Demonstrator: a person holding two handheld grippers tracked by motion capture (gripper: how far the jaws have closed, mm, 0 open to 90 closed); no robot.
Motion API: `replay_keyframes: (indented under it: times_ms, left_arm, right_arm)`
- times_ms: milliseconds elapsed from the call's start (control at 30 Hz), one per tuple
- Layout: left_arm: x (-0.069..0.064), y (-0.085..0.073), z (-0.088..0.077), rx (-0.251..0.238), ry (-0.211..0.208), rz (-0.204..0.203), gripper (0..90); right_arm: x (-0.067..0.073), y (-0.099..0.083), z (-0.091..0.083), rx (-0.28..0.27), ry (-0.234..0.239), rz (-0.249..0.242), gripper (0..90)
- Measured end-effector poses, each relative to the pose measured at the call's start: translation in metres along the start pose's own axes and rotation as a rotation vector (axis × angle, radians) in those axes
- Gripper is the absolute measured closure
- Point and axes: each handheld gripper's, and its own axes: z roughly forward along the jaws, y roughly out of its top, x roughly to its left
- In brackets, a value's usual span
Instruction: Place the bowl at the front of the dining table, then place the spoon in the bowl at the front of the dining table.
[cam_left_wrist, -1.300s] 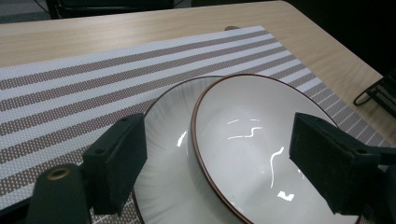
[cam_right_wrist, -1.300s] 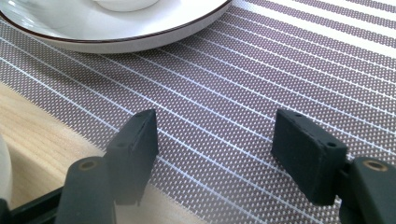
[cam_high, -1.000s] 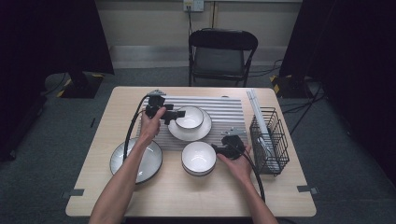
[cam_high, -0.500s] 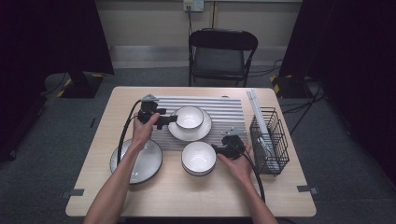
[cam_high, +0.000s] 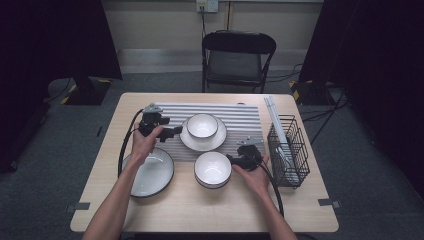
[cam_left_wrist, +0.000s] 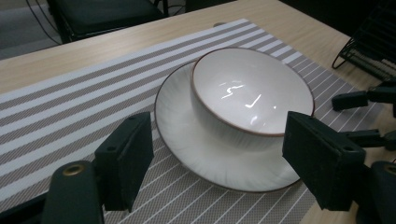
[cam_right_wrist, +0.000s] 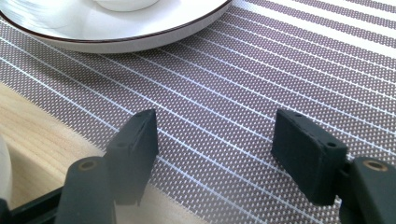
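A white bowl (cam_high: 202, 124) (cam_left_wrist: 252, 93) sits in a white dark-rimmed plate (cam_high: 192, 141) (cam_left_wrist: 187, 140) on the striped mat (cam_high: 240, 117). My left gripper (cam_high: 174, 131) (cam_left_wrist: 217, 135) hovers just left of that plate, open, with the bowl ahead of its jaws and nothing between them. A second white bowl (cam_high: 212, 169) stands at the mat's near edge. My right gripper (cam_high: 232, 159) (cam_right_wrist: 215, 130) is open just right of it, low over the mat (cam_right_wrist: 243, 79), with nothing between its jaws. The plate's rim (cam_right_wrist: 140, 37) shows ahead of it.
A larger white plate (cam_high: 148, 172) lies on the bare table at the near left, under my left forearm. A black wire rack (cam_high: 287, 150) stands at the right edge of the mat. A folding chair (cam_high: 237, 57) is behind the table.
My left gripper has drawn back to the left, away from the bowl in the plate. The right gripper and all dishes have stayed put.
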Motion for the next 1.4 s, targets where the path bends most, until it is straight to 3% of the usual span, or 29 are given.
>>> replay_keyframes:
  times_ms: [167, 333, 533, 767, 1233, 1300, 1367, 1400]
  left_arm:
    - [0.001, -0.005, -0.013, -0.009, 0.029, 0.008, 25.2]
    - [0.006, -0.012, -0.026, 0.004, 0.029, -0.015, 24.4]
    - [0.008, -0.016, -0.041, -0.013, 0.043, 0.007, 22.8]
    - [0.018, -0.029, -0.058, -0.015, 0.065, -0.024, 21.8]
    - [0.018, -0.053, -0.074, 0.022, 0.107, 0.017, 22.1]
    - [0.02, -0.057, -0.077, 0.034, 0.101, 0.009, 21.7]
    - [0.022, -0.061, -0.081, 0.011, 0.107, -0.006, 22.4]
    - [0.024, -0.062, -0.082, 0.027, 0.115, -0.007, 22.3]
  right_arm:
    - [0.0, 0.0, 0.0, 0.0, 0.0, -0.001, 31.0]
    - [0.0, 0.0, 0.0, 0.0, -0.001, -0.001, 31.0]
    - [0.0, 0.0, 0.0, 0.0, 0.0, 0.0, 31.0]
    - [0.0, 0.0, 0.0, 0.0, 0.0, 0.0, 31.0]
    - [0.0, 0.0, 0.0, 0.0, 0.002, 0.001, 31.2]
    - [-0.001, 0.0, 0.0, -0.003, -0.002, 0.008, 31.9]
    - [0.0, 0.0, 0.0, -0.003, -0.002, 0.015, 32.6]
    - [-0.001, 0.001, -0.001, -0.002, -0.002, 0.017, 33.9]
